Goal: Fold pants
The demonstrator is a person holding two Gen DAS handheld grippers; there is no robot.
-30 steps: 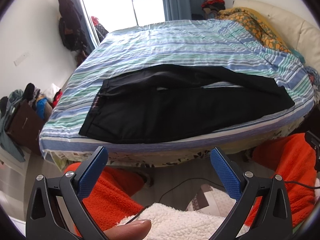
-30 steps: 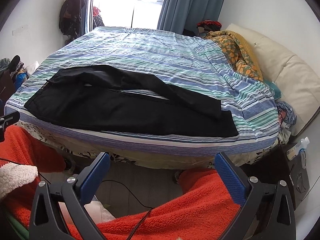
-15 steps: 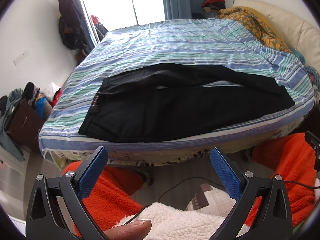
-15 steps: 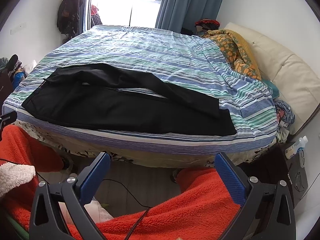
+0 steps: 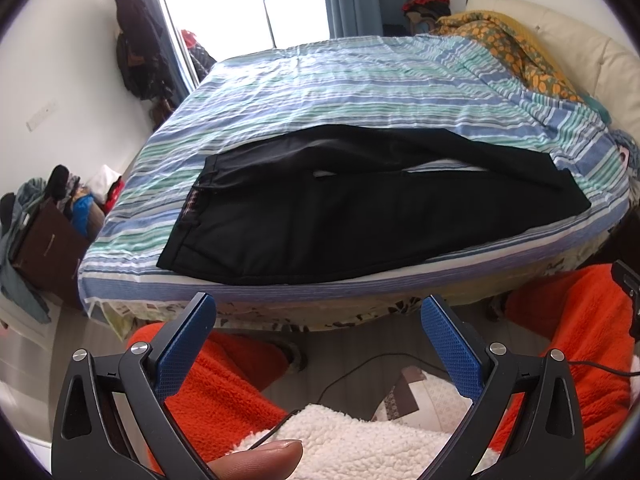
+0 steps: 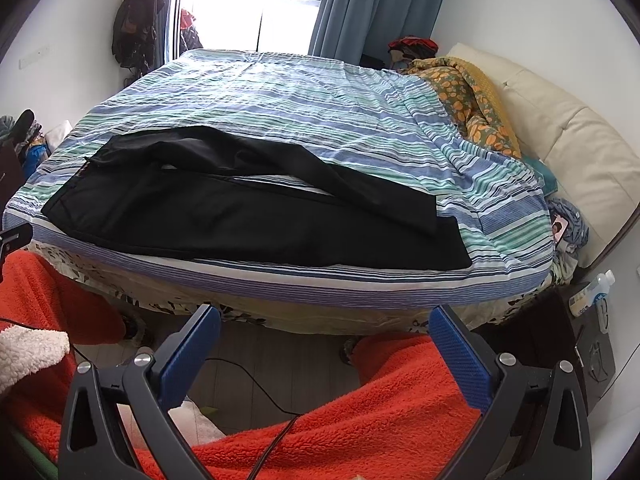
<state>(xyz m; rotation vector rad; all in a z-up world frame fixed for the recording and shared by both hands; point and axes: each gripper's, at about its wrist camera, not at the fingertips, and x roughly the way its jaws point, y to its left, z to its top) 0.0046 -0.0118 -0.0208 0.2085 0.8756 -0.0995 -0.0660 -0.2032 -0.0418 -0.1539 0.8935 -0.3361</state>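
White-walled bedroom, striped bed (image 6: 320, 92), blue curtain (image 6: 372, 8) beside bright window (image 5: 280, 0), grey floor (image 6: 280, 364).

Daylight enters through the window (image 5: 288, 0) at 12 o'clock and is overexposed to white in both views. The striped bed (image 6: 320, 100) is evenly and brightly lit, while the black pants (image 5: 360, 216) show little fold detail. Strong fisheye curvature bends the walls, and a dark vignette fills the corners. Focus is sharp throughout; slight softness appears toward the rim.
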